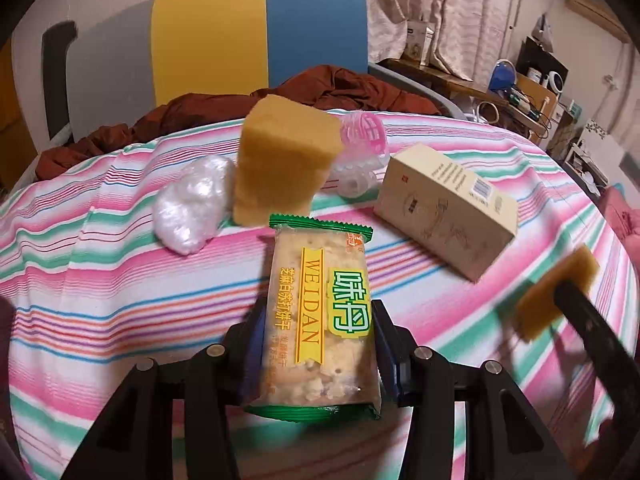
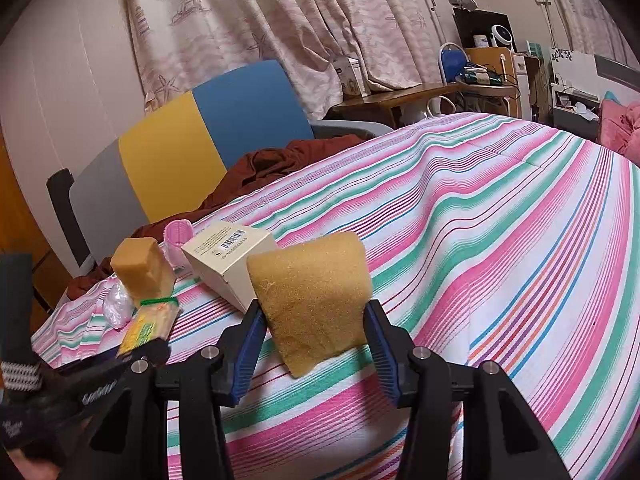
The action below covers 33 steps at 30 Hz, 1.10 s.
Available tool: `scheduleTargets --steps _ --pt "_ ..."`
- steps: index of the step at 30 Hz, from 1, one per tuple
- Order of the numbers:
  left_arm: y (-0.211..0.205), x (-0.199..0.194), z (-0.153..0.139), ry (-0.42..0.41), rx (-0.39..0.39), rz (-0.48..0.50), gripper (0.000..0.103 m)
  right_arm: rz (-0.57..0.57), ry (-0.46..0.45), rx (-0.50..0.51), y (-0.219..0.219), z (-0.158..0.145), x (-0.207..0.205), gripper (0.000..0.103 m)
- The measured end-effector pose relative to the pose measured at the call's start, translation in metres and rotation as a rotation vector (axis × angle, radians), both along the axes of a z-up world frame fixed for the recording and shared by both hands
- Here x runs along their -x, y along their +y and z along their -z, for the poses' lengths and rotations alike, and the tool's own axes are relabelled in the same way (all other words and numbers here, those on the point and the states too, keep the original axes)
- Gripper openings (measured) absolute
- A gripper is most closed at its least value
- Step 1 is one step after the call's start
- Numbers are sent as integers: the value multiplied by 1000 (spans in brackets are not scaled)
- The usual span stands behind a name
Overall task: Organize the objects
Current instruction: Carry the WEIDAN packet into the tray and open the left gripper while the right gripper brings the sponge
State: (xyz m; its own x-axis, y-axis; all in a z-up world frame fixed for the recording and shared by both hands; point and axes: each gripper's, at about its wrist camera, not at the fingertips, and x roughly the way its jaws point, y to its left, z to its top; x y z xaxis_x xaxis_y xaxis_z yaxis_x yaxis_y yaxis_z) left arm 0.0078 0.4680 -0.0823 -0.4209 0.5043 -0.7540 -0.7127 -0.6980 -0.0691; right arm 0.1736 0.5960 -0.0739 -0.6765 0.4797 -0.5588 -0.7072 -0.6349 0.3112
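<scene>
Both tools are loaded: the left hand-held gripper (image 1: 318,344) clamps a cracker packet (image 1: 318,316) with green sealed ends and yellow lettering, and the right hand-held gripper (image 2: 314,332) pinches a flat tan sponge piece (image 2: 312,296) between its blue-padded fingers (image 2: 250,344), held above the bedding.

Everything lies on a bed covered by a striped quilt (image 2: 480,240) in pink, white, green and blue bands, with soft folds across its surface. Toward the far side of the quilt, a thick yellow sponge block (image 1: 280,160) stands tilted, a crumpled clear plastic bag (image 1: 192,208) just beside it on the left, and a pink and clear plastic item (image 1: 360,148) behind it. A cream carton (image 1: 444,208) with a barcode lies on its side to the right of these.

Beyond the quilt's edge, a rumpled rust-brown cloth (image 1: 200,108) is heaped against a headboard (image 1: 208,36) panelled in grey, yellow and blue. Patterned pink curtains (image 2: 260,12) hang behind. A wooden worktop (image 2: 420,94) by the wall carries boxes, cables and a blue object.
</scene>
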Motion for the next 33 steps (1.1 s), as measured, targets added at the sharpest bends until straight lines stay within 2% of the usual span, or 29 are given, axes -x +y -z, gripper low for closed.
scheduleTargets --steps 2,10,17,23,26,30,33 --pt "0 0 2 9 -5 -4 49 -1 -8 -4 0 0 1 50" --pt "-61 -9 1 3 -90 -84 49 1 -38 -36 -6 -2 6 50" --pt "-106 -13 2 -8 -156 -153 49 -62 -35 -170 -33 -16 11 50" --pt "-138 -8 11 -68 -203 -220 49 -154 -79 -253 -68 -21 22 50" --pt "-144 -21 7 -30 -198 -194 49 -192 -111 -294 -83 -20 28 50" --pt "-156 -34 -12 -6 -257 -141 49 -220 -156 -343 -94 -18 38 50" --pt "-175 -35 -28 -2 -302 -149 49 -227 -175 -352 -96 -16 42 50"
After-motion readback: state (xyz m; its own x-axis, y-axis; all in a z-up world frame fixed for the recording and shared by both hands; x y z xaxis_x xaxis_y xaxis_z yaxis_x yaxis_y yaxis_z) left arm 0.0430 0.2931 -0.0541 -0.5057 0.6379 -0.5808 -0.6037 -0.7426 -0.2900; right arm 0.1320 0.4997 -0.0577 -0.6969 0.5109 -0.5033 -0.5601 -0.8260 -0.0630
